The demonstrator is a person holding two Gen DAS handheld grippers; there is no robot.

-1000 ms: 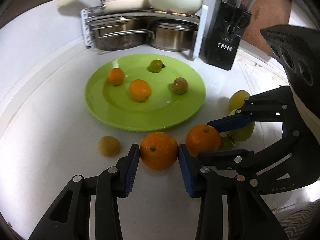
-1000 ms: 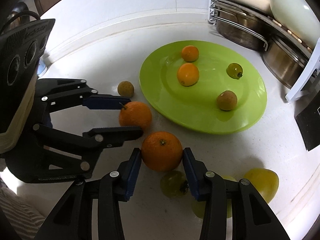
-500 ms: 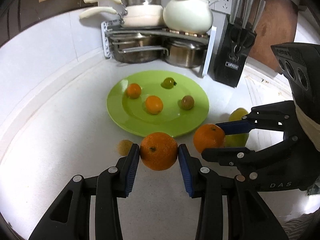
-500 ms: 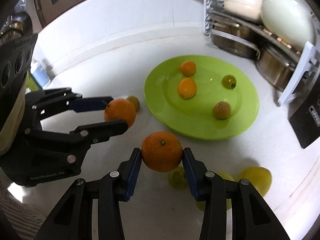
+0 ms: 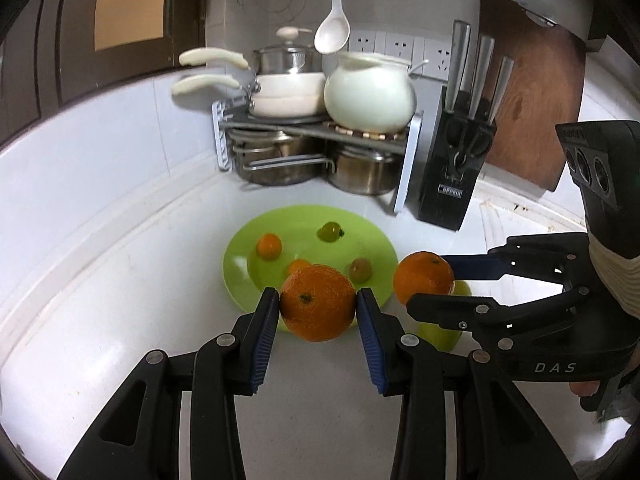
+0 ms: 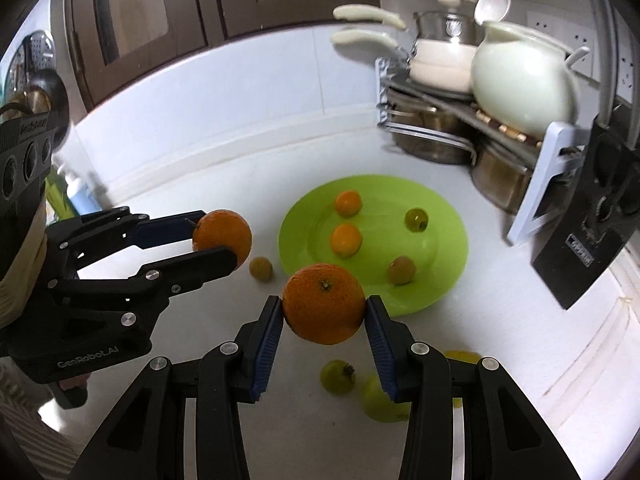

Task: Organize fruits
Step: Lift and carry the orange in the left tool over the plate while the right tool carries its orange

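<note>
Right:
- white counter w/ green plate holding four small fruits
- left gripper clamped on an orange, held above the plate's near rim
- right gripper pinching 2nd orange, off the counter, just beside the plate
- green-yellow fruits on the counter below the right gripper
</note>
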